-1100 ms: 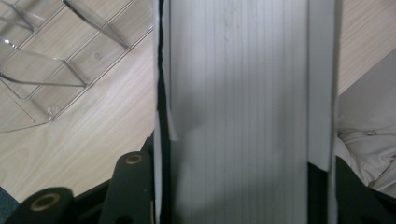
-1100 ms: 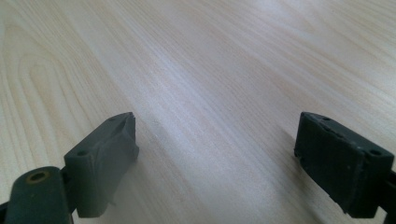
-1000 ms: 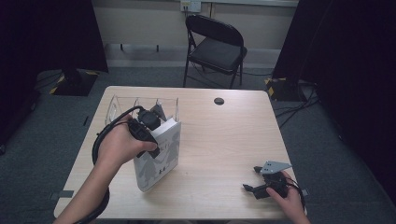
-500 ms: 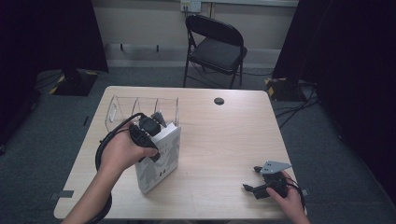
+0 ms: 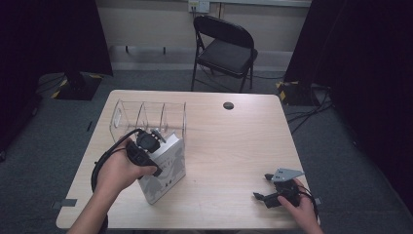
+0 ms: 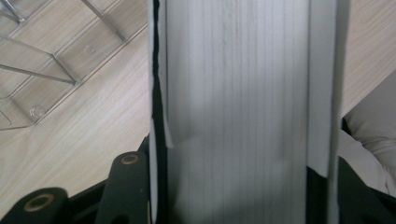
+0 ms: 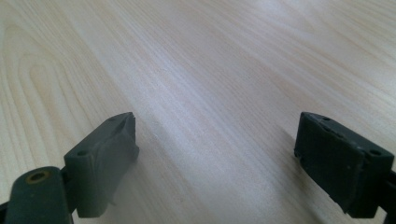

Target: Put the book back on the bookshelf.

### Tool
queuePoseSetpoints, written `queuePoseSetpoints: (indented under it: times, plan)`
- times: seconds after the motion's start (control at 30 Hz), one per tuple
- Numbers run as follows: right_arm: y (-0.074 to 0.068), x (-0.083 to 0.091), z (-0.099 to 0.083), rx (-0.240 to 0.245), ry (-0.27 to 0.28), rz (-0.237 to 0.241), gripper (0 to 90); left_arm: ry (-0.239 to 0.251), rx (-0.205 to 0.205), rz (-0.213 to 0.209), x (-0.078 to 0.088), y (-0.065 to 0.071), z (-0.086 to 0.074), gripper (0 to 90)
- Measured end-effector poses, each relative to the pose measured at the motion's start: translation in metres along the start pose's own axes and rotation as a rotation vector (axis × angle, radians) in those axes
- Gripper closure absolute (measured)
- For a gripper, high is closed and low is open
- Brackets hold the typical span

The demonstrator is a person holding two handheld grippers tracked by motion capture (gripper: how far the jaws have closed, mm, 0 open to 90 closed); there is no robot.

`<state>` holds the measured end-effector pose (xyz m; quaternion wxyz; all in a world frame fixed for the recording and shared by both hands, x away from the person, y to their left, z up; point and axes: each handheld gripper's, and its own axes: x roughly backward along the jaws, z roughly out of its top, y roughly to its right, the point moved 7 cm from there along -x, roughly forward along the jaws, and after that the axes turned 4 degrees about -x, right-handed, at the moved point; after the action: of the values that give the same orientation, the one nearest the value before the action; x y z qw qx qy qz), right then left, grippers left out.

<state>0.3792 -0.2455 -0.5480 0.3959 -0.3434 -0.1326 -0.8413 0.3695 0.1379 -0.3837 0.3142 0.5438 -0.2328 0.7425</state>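
A thick white book stands on edge in front of a clear rack on the left half of the table. My left gripper comes down on its top and is shut on it. In the left gripper view the book's page edge runs up between the jaws of my left gripper, which press on both covers. The rack's dividers lie beyond it at the upper left. My right gripper rests near the table's front right corner. It stands open over bare wood.
The wooden table has a small black round cap near its far edge. A black folding chair stands behind the table. Cables trail from both grippers.
My left hand has brought the book down and a little toward the table's near edge, away from the rack. The right gripper has stayed in place.
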Motion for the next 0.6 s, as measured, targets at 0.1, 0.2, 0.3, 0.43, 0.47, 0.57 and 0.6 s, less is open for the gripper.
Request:
queuePoseSetpoints:
  times: [0.1, 0.2, 0.3, 0.43, 0.47, 0.57, 0.6]
  plan:
    - [0.0, 0.0, 0.0, 0.0, 0.0, 0.0, 12.1, 0.006, -0.001, 0.005, -0.0003, 0.0006, 0.0003, 51.8]
    - [0.0, 0.0, 0.0, 0.0, 0.0, 0.0, 12.2, 0.02, 0.013, -0.001, -0.0011, 0.0, 0.0, 51.1]
    - [0.0, 0.0, 0.0, 0.0, 0.0, 0.0, 12.1, -0.001, 0.007, 0.015, -0.0007, 0.0004, 0.0002, 49.8]
    - [0.0, 0.0, 0.0, 0.0, 0.0, 0.0, 12.2, -0.031, 0.026, 0.018, -0.0007, 0.0014, 0.0019, 49.6]
    - [0.0, 0.0, 0.0, 0.0, 0.0, 0.0, 12.2, -0.031, 0.026, 0.018, -0.0007, 0.0014, 0.0019, 49.9]
    - [0.0001, 0.0, 0.0, 0.0, 0.0, 0.001, 12.1, -0.058, 0.033, 0.008, -0.0005, 0.003, 0.0032, 51.9]
    - [0.0001, 0.0, 0.0, 0.0, 0.0, 0.0, 12.2, -0.071, 0.028, 0.014, -0.0001, 0.0028, 0.0038, 51.9]
